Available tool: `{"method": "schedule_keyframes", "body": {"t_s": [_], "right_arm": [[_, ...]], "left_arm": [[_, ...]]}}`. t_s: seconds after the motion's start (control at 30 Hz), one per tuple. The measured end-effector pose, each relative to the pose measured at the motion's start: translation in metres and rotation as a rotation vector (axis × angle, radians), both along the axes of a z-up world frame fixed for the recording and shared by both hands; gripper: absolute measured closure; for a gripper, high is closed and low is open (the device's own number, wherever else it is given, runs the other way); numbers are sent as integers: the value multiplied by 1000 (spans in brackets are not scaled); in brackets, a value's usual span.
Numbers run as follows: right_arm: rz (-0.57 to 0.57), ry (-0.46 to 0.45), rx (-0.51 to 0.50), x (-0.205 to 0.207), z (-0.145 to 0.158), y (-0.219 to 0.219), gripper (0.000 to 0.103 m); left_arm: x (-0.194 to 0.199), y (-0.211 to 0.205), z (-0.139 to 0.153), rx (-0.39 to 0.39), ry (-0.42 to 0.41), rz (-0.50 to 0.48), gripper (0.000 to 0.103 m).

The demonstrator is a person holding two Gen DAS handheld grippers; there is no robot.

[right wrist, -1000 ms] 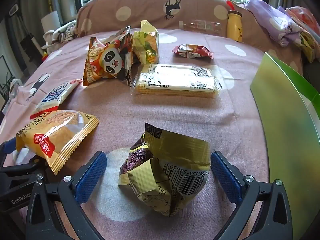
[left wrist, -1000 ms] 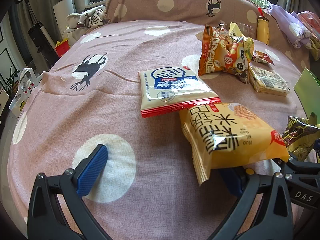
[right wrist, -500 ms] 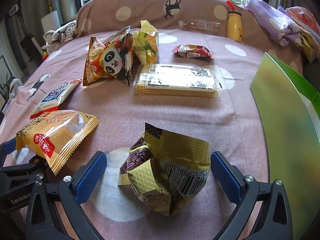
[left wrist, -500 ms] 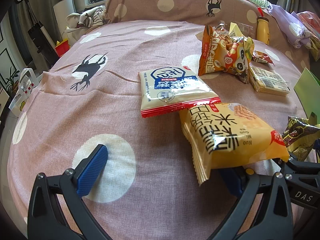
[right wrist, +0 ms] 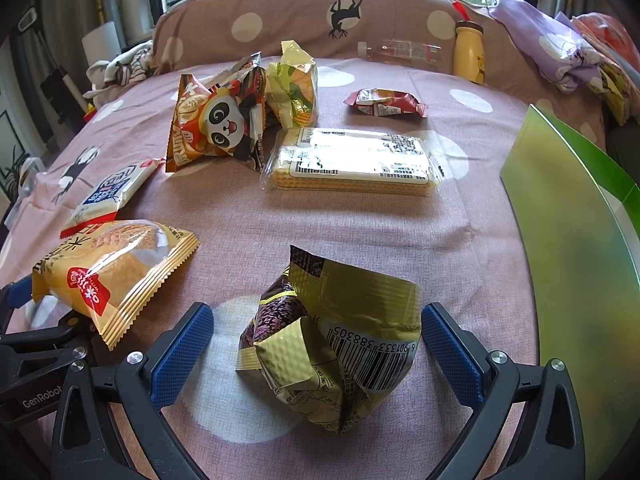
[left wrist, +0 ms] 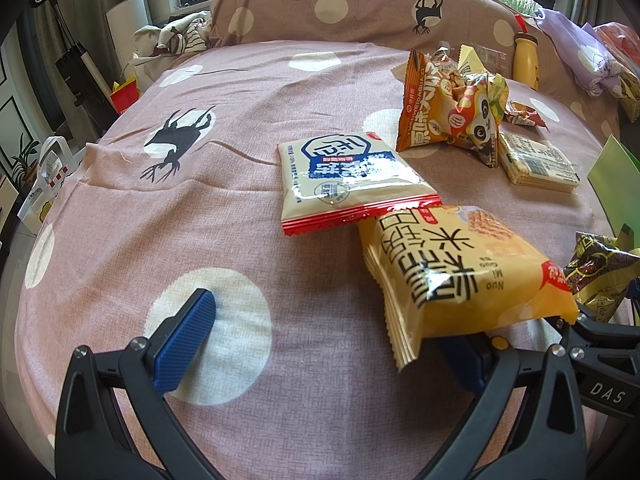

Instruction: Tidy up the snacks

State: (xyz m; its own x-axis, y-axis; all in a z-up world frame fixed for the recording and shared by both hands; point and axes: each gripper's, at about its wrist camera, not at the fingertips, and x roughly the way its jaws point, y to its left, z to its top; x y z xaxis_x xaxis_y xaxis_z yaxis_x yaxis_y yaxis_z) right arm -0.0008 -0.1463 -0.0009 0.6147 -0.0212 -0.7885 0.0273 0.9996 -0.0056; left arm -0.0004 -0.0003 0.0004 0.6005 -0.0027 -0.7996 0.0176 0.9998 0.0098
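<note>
My left gripper (left wrist: pixel 320 344) is open over the pink bedspread; a yellow rice-cracker bag (left wrist: pixel 452 276) lies over its right finger, which is partly hidden. A white-and-blue snack bag (left wrist: pixel 344 178) overlaps the yellow bag's far end. My right gripper (right wrist: pixel 316 348) is open with a crumpled gold snack bag (right wrist: pixel 336 340) lying between its fingers, touching neither. The yellow bag (right wrist: pixel 112 264) shows at the left of the right wrist view. An orange panda bag (right wrist: pixel 216 124), a clear wafer pack (right wrist: pixel 352 166), a green-yellow bag (right wrist: pixel 294 84) and a small red packet (right wrist: pixel 384 102) lie farther back.
A green box wall (right wrist: pixel 576 248) stands at the right. A yellow bottle (right wrist: pixel 470 52) and a clear bottle (right wrist: pixel 400 50) rest against the dotted pillow (right wrist: pixel 280 20). Purple bedding (right wrist: pixel 552 48) is piled at the back right. The bed's left edge drops to the floor (left wrist: pixel 24 200).
</note>
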Motion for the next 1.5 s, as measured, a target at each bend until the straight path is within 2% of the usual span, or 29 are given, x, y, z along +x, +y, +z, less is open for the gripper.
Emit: {"method": "schedule_keyframes", "body": {"t_s": [1.27, 1.5], "right_arm": [[-1, 2, -1, 0, 1, 1, 0], [3, 6, -7, -7, 12, 7, 0]], "left_arm": [[0, -1, -1, 1, 3, 1, 0], [-1, 0, 5, -8, 36, 11, 0]]}}
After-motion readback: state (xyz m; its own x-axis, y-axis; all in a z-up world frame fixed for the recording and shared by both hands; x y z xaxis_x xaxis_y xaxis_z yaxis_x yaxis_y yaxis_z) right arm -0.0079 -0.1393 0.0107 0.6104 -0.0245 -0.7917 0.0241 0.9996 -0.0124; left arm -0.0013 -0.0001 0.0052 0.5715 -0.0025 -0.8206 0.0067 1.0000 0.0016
